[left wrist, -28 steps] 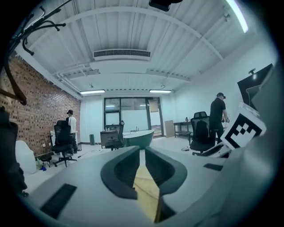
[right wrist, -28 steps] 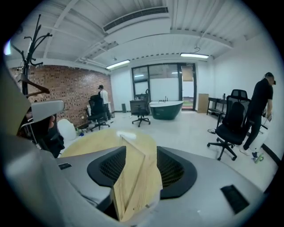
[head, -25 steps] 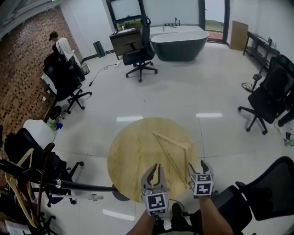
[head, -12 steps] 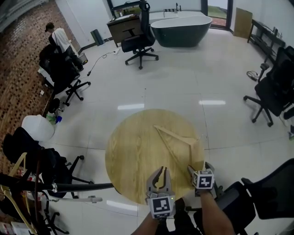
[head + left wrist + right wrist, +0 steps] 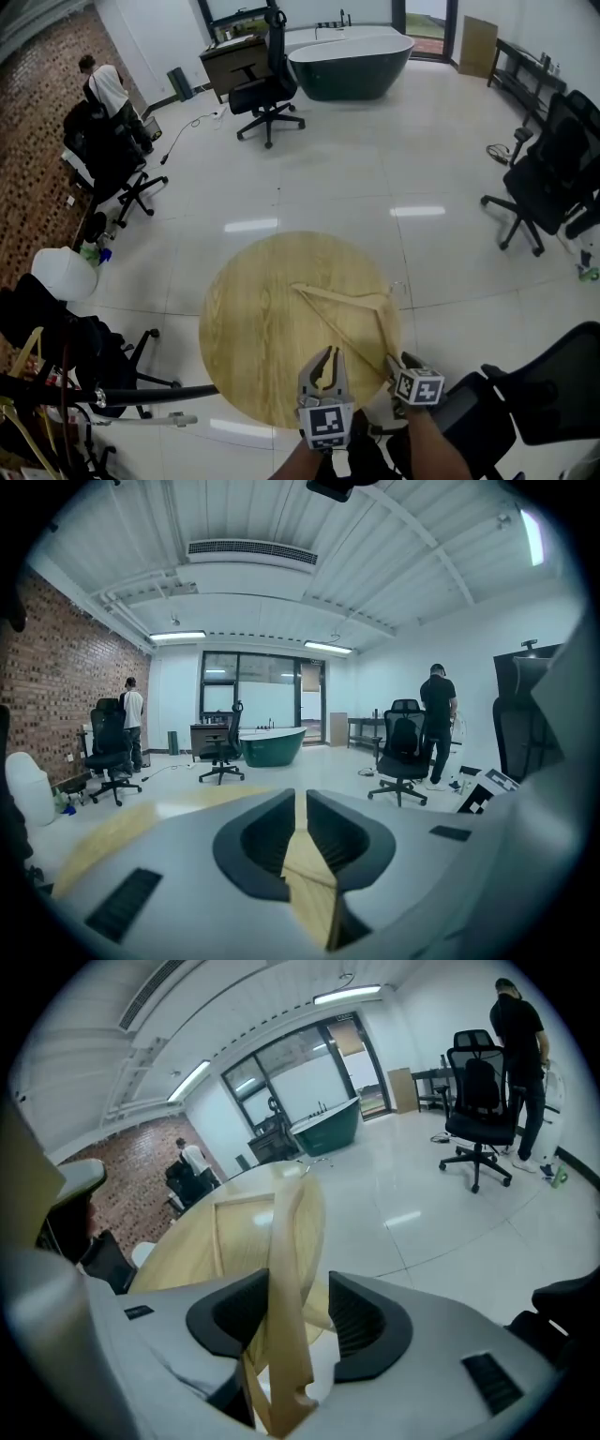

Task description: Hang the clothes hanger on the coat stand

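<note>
Black metal low at the far left: what looks to be the coat stand (image 5: 141, 395), a long dark bar, well apart from everything being handled. Next along, a round wooden table (image 5: 248, 309), bare across its left half. Over its near edge, the left gripper (image 5: 325, 353), fingers all but together and gripping nothing, with only tabletop visible through the slit in the left gripper view. Placed much as a second ago, so apparently idle. Further right, the wooden hanger (image 5: 339, 293), lying flat on the table's right half, seemingly neither lifted nor dragged since a second ago. Rightmost, the right gripper (image 5: 395, 361). Half a second back, just beside the hanger's near corner; now brought onto it. Jaws closing, with the notched wooden end between them, touching one pad in the right gripper view but with a gap at the other, so not yet clamped. For the job: reach done, grasp under way, lift and carry leftward to the stand both to come. Probably worth a firm bite first, given a hold so near one tip and the likely swing.
</note>
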